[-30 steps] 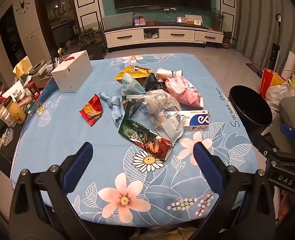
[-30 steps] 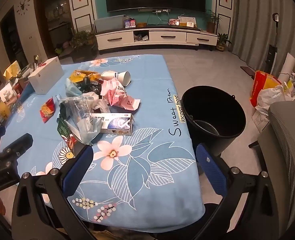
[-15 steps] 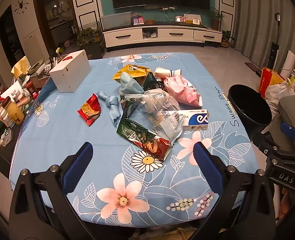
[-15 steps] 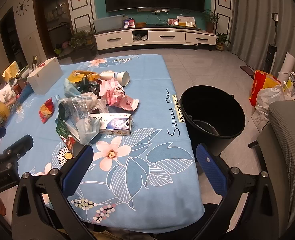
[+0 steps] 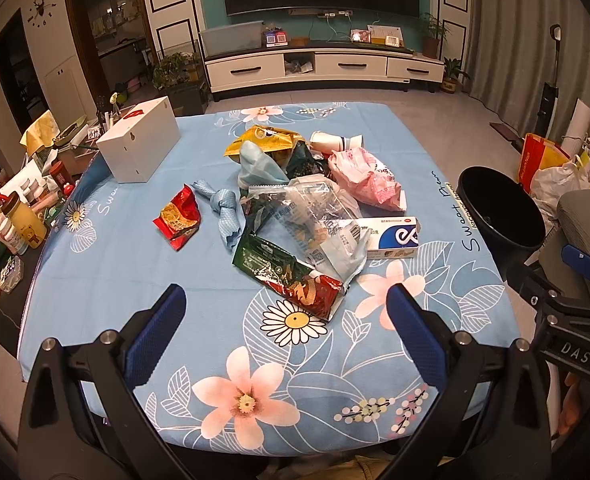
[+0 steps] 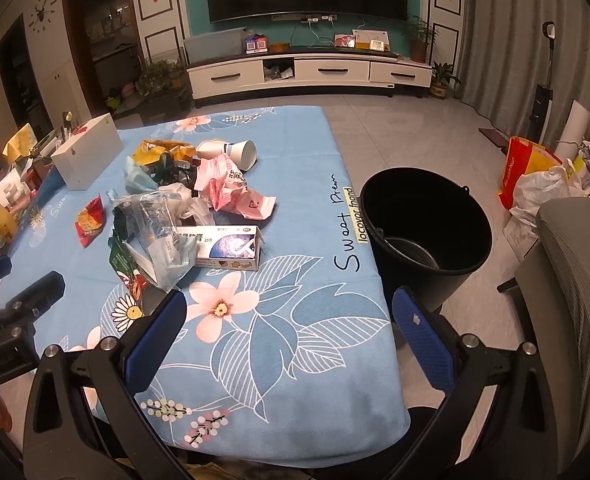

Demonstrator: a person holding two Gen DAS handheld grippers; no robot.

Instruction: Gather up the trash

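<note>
A heap of trash lies mid-table on the blue floral cloth [image 5: 107, 280]: a green-red snack wrapper [image 5: 291, 276], a clear plastic bag [image 5: 319, 220], a white-blue carton [image 5: 391, 238] [image 6: 227, 248], a pink bag [image 5: 367, 180] [image 6: 231, 188], a yellow bag [image 5: 267, 140], a paper cup [image 6: 235, 150], a knotted blue rag [image 5: 225, 208] and a red wrapper [image 5: 177, 220]. A black bucket [image 6: 423, 228] [image 5: 499, 212] stands on the floor off the table's right edge. My left gripper [image 5: 285, 306] hovers open near the front edge, empty. My right gripper [image 6: 289, 310] is open over the front right corner, empty.
A white box [image 5: 139, 144] sits at the table's back left. Bottles and jars [image 5: 11, 224] crowd a side surface on the left. A grey chair [image 6: 575, 300] is at the right, with bags [image 6: 543, 176] on the floor behind the bucket.
Both grippers have drifted slightly forward and upward over the table; the trash heap looks a little nearer. Nothing was picked up.
</note>
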